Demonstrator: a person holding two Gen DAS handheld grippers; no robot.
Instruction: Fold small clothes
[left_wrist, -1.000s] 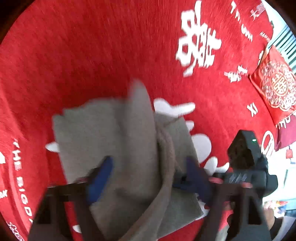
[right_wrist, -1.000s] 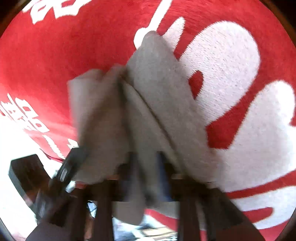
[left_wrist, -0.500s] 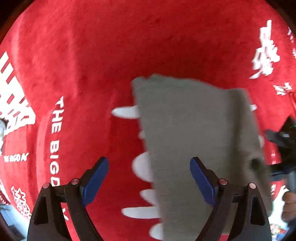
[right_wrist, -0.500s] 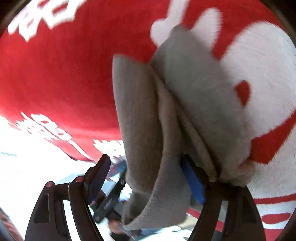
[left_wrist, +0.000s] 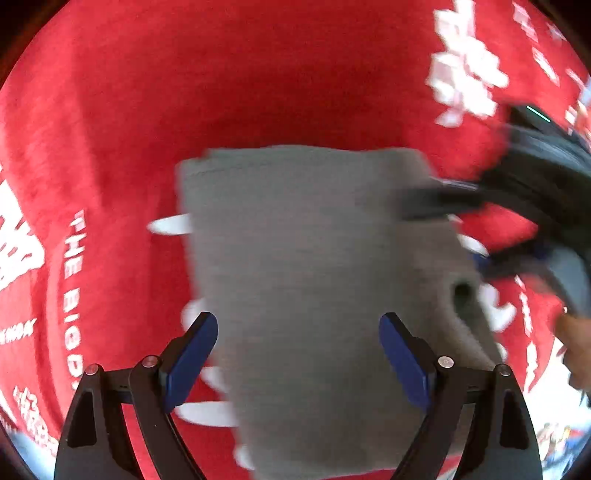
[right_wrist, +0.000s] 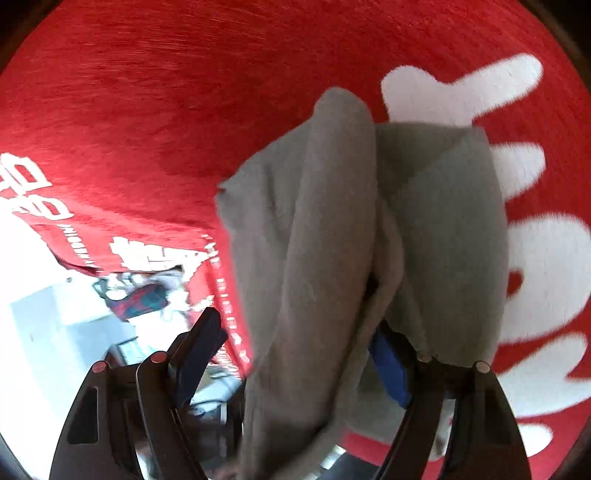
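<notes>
Lying on the red printed cloth (left_wrist: 258, 92), the grey garment (left_wrist: 303, 258) is seen already doubled over, its near layers bunched. The left tool (left_wrist: 297, 349) is held wide above it, gripping nothing. The right tool (right_wrist: 295, 354) is closing slightly, with loose fabric draped between its jaws and unpinched. Smoothing and a final fold are judged outstanding.
</notes>
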